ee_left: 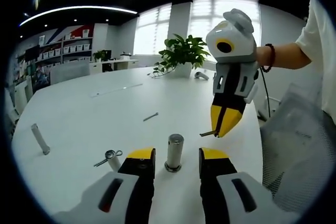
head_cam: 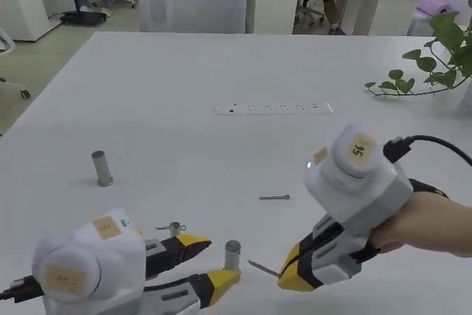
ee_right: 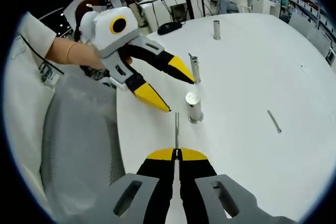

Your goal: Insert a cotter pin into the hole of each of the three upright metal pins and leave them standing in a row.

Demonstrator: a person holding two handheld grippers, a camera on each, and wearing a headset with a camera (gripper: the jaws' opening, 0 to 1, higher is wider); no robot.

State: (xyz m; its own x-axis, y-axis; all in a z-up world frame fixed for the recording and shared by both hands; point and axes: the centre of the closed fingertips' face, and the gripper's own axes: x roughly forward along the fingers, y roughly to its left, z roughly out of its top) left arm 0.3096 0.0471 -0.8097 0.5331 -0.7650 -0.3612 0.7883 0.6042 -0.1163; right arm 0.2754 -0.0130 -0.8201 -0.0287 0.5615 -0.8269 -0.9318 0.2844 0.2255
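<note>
- We find the left gripper open, astride an upright pin by the worktop's near edge.
- The right gripper clamps a cotter pin; next, we judge, steady the upright pin and thread it.

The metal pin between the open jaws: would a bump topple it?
Probably: the pin stands tall and narrow on a small base. It looks like solid metal, so likely heavy for its size. Once down, its round body would probably roll.

Smooth, satiny metal pin stands on a matt white table.
</note>
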